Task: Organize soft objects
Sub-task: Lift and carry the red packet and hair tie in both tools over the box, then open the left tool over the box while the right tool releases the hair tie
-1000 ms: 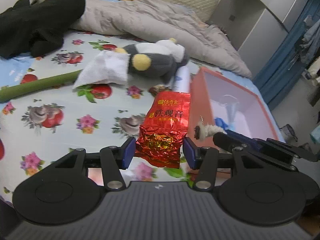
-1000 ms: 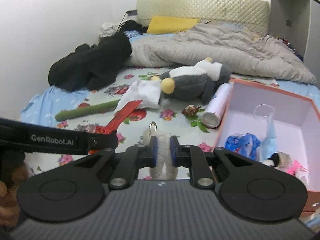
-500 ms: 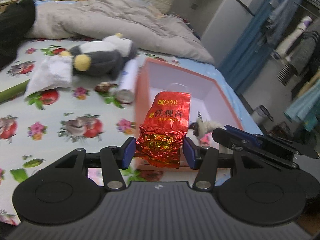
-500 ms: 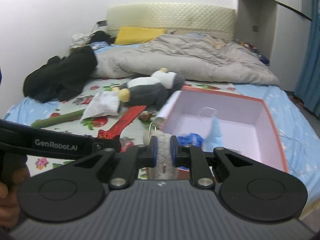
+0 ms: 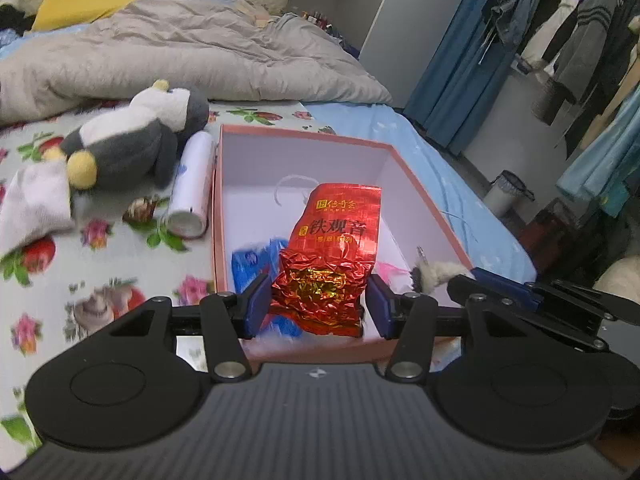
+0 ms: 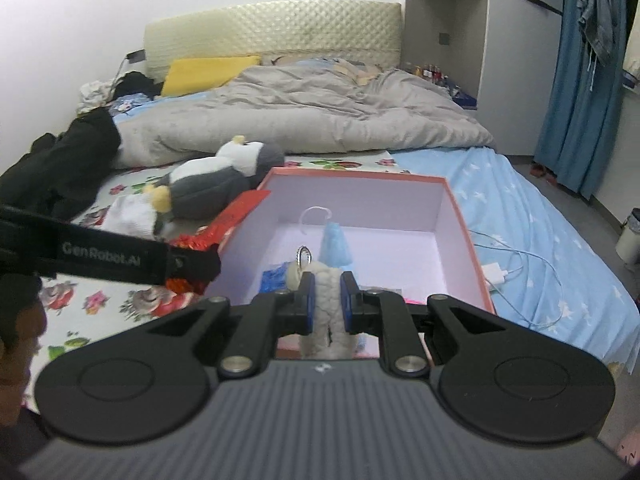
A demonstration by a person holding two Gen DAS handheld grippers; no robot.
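My left gripper [image 5: 316, 304] is shut on a red foil tea bag [image 5: 332, 256] and holds it over the near part of an open orange box [image 5: 216, 216] with a white inside. My right gripper [image 6: 327, 305] is shut on a small white fluffy keychain toy [image 6: 326, 312] with a metal ring, above the box's near edge [image 6: 464, 236]. That toy also shows in the left wrist view [image 5: 434, 272] at the right. Blue packets [image 5: 256, 260] lie inside the box.
A grey and white plush penguin [image 5: 132, 140], a white cloth [image 5: 32, 200] and a white cylinder [image 5: 192, 184] lie on the flowered sheet left of the box. A grey duvet [image 6: 320, 116] lies behind. A charger cable [image 6: 516, 268] lies right of the box.
Both grippers have moved right with their loads, from over the flowered sheet to above the open box. Both stay shut.
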